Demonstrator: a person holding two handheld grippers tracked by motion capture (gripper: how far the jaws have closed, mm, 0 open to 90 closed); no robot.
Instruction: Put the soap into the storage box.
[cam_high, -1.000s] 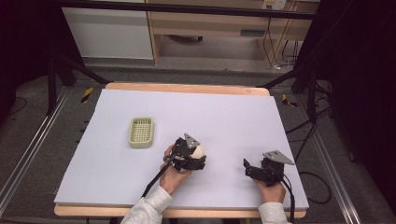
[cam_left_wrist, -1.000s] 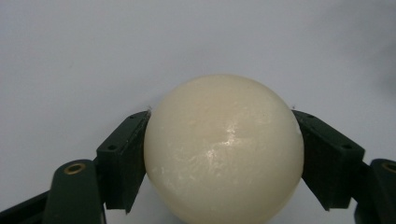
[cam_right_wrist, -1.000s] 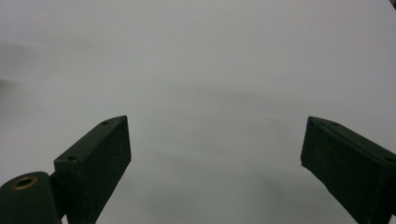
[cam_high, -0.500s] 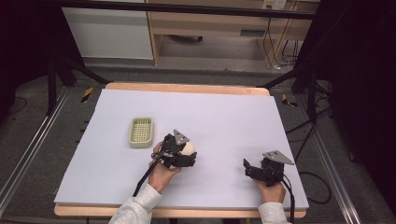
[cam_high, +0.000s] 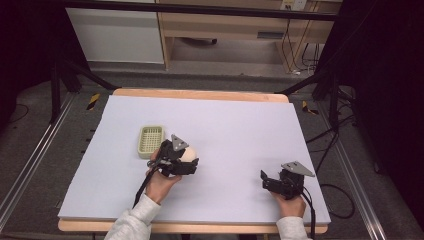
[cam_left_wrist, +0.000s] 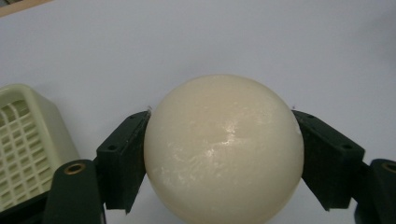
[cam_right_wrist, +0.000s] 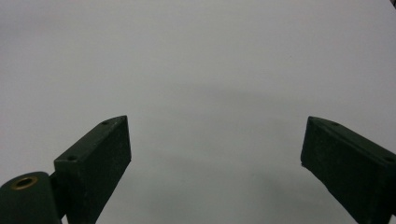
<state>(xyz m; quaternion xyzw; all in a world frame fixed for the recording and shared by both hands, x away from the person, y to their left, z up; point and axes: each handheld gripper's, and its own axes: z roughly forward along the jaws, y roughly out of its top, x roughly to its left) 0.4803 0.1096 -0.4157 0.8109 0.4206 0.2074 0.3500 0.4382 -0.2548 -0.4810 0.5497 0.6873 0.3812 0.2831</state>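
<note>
Left jaws were clamped on the ball (cam_left_wrist: 223, 151), one pad at each side of its widest part, square and level. The ball sat in the left gripper (cam_high: 186, 161) over the mat (cam_high: 235, 130), just beside the basket (cam_high: 150, 140) and on its right; whether it touched the mat I could not tell.

Right jaws stood spread wide with nothing between them. The right gripper (cam_high: 265, 178) rested low near the front right of the mat, well apart from the ball.

Judgement: the step looked like carrying the ball to the basket. To do it well, keep the squeeze steady, since a smooth round ball may roll out of flat pads. Lift clear of the basket's rim, centre the ball over the grid, lower it, then open slowly so it does not bounce out.
</note>
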